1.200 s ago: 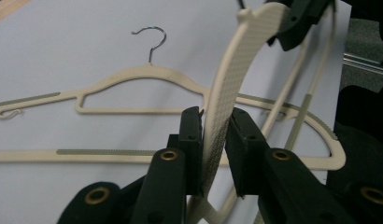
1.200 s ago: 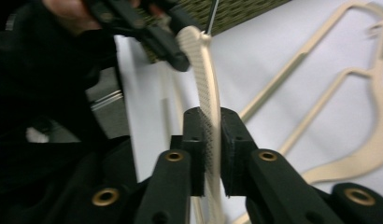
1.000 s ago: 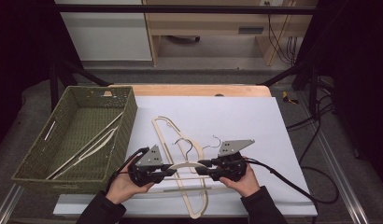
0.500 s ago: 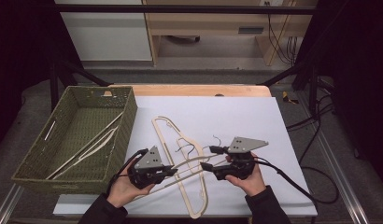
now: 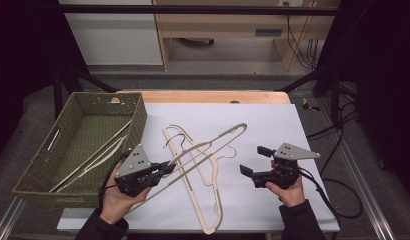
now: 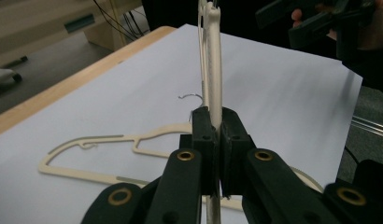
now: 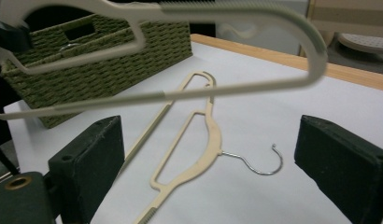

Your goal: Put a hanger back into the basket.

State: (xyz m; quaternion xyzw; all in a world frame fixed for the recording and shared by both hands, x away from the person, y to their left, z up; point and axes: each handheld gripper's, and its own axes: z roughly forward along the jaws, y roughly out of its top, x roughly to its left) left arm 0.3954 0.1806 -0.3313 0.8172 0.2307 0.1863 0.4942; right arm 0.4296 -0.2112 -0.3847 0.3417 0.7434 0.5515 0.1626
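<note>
My left gripper point(image 5: 165, 169) is shut on the lower bar of a cream plastic hanger point(image 5: 219, 139). It holds the hanger off the table, slanting up toward the far right. In the left gripper view the jaws point(image 6: 220, 126) pinch this hanger point(image 6: 213, 65) edge-on. A second cream hanger point(image 5: 209, 200) with a metal hook lies flat on the white tabletop beneath it. My right gripper point(image 5: 255, 160) is open, to the right of both hangers and touching neither. In the right gripper view its jaws point(image 7: 208, 154) stand wide apart, with the held hanger point(image 7: 227, 14) crossing above and the flat hanger point(image 7: 199, 135) below.
A green woven basket point(image 5: 137, 125) stands at the table's left with several cream hangers point(image 5: 93, 155) inside; its wall point(image 7: 101, 60) appears in the right gripper view. The white sheet point(image 5: 273, 125) covers the table, with a wooden edge at the back.
My right gripper has let go of the hanger, opened and drawn off to the right. The left gripper has swung the hanger up so its far end points toward the back right.
</note>
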